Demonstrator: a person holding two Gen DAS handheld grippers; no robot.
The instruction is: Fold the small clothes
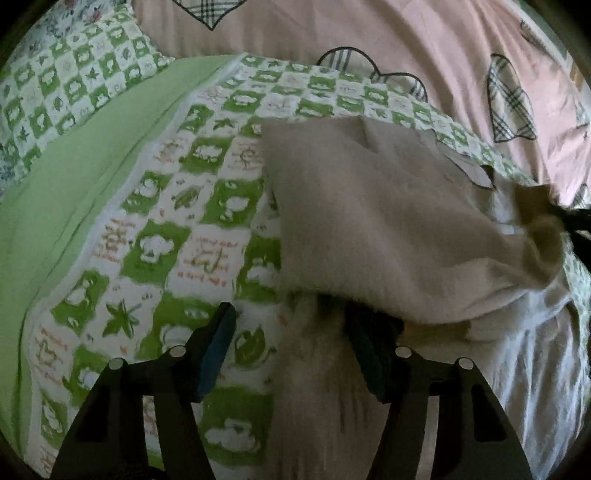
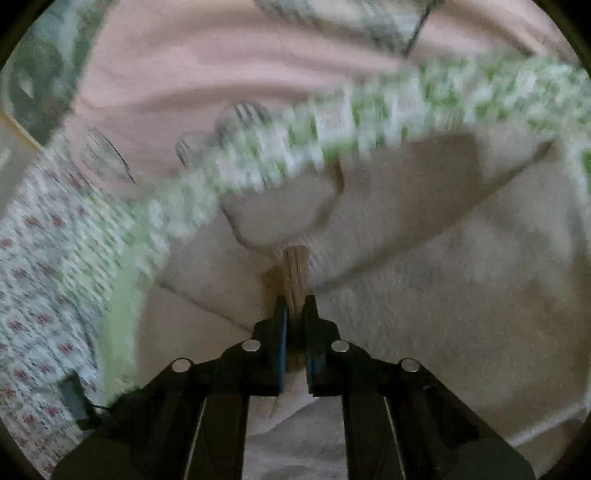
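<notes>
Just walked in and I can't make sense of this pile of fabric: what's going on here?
A person with tongs in each hand is folding a small beige garment on a bed with a green-and-white patterned quilt. The right tongs are clamped on a bunched edge of the garment and seem to be lifting it; that view is motion-blurred. The left tongs are open, with part of the garment draped between and over their fingers. A pink duvet lies behind.
</notes>
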